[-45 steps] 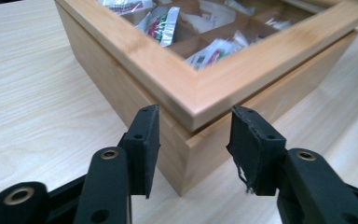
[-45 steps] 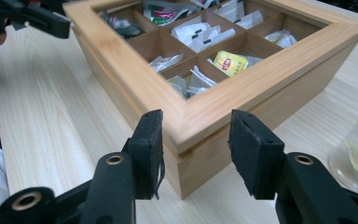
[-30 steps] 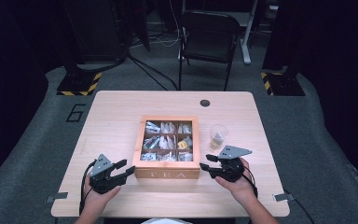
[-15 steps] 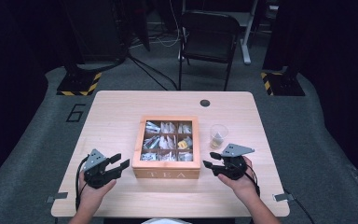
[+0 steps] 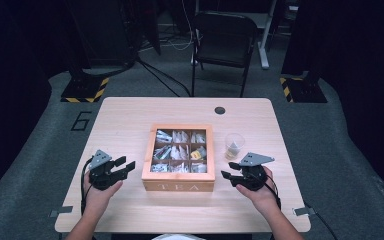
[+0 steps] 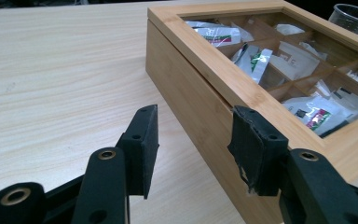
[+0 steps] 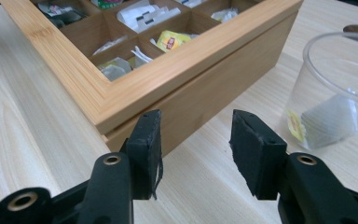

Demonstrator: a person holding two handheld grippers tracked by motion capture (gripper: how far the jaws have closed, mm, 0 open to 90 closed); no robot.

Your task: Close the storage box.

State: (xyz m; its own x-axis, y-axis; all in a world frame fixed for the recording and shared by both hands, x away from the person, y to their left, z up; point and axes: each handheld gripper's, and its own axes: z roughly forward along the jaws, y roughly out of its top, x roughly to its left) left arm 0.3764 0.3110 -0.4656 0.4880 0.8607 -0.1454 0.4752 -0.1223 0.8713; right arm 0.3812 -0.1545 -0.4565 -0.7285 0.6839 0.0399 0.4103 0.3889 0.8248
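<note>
A wooden tea box marked TEA stands mid-table, its windowed lid down over compartments of tea bags. My left gripper rests on the table just left of the box's front corner, open and empty. In the left gripper view the left gripper faces the box's side wall. My right gripper lies right of the box, open and empty. In the right gripper view the right gripper points at the box's corner. A clear plastic cup with one tea bag stands just beyond it.
The cup stands between the box and the table's right edge. A dark round grommet sits near the far edge. A black chair stands behind the table. Bare wood lies left of the box.
My left gripper has slid a little away from the front edge, along the box's left side. The right gripper has barely shifted. Both stay open.
</note>
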